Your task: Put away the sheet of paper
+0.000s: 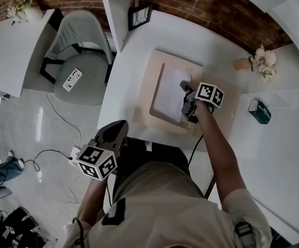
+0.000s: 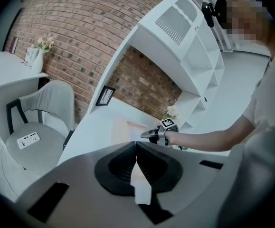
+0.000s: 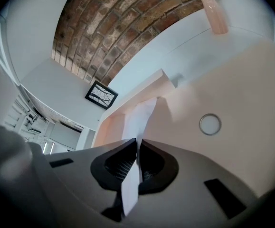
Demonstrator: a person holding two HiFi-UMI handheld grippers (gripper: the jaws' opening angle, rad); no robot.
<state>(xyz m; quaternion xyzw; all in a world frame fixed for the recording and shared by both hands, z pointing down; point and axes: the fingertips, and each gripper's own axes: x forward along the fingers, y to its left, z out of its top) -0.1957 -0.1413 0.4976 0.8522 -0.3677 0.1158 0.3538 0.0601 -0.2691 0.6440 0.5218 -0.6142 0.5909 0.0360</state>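
Observation:
A white sheet of paper (image 1: 171,93) lies on a raised beige board (image 1: 157,112) on the beige desk mat (image 1: 226,115). My right gripper (image 1: 187,106) is at the sheet's right edge and is shut on it. In the right gripper view the paper (image 3: 142,114) runs edge-on between the closed jaws (image 3: 138,145) and out over the mat. My left gripper (image 1: 117,129) hangs off the desk's front edge, well left of the sheet. It is shut (image 2: 136,145), with nothing seen in its grip.
On the white desk (image 1: 134,71) stand a framed picture (image 1: 140,15) at the back, a flower vase (image 1: 262,62) at the right and a green box (image 1: 259,111). A grey chair (image 1: 79,56) holding a remote stands left. Cables cross the floor (image 1: 51,151).

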